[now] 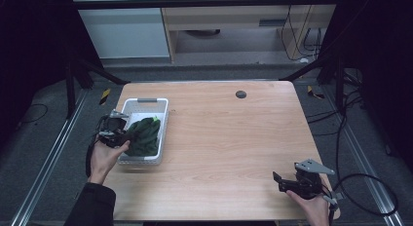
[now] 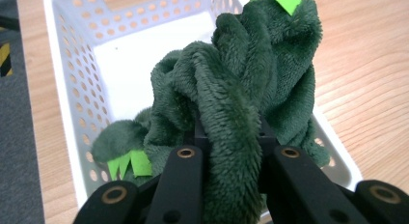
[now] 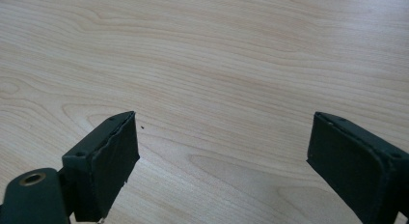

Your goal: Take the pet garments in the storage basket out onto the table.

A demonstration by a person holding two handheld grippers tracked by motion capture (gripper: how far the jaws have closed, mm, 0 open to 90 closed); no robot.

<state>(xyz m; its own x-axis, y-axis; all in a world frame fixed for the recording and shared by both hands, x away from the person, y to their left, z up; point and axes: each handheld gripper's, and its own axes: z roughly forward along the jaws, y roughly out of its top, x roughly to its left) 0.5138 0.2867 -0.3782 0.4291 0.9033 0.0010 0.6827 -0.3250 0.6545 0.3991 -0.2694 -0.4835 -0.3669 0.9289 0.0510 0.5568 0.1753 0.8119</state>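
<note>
Presently listed: left gripper (image 1: 127,136), left of frame, pinched tight on dark green plush cloth (image 2: 241,98) bunched over white perforated basket (image 1: 163,120); green paper tags (image 2: 126,163) attached. Grip done; cloth partly raised, bulk seemingly yet inside basket, removal outstanding. Right gripper (image 1: 278,183), lower right, spread wide, holding nothing, over bare wooden table (image 1: 229,138)

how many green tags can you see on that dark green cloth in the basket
2 for certain. One green tag sits at the top of the cloth; a jagged tag lies low at its left, inside the basket. Folds may hide more.
</note>
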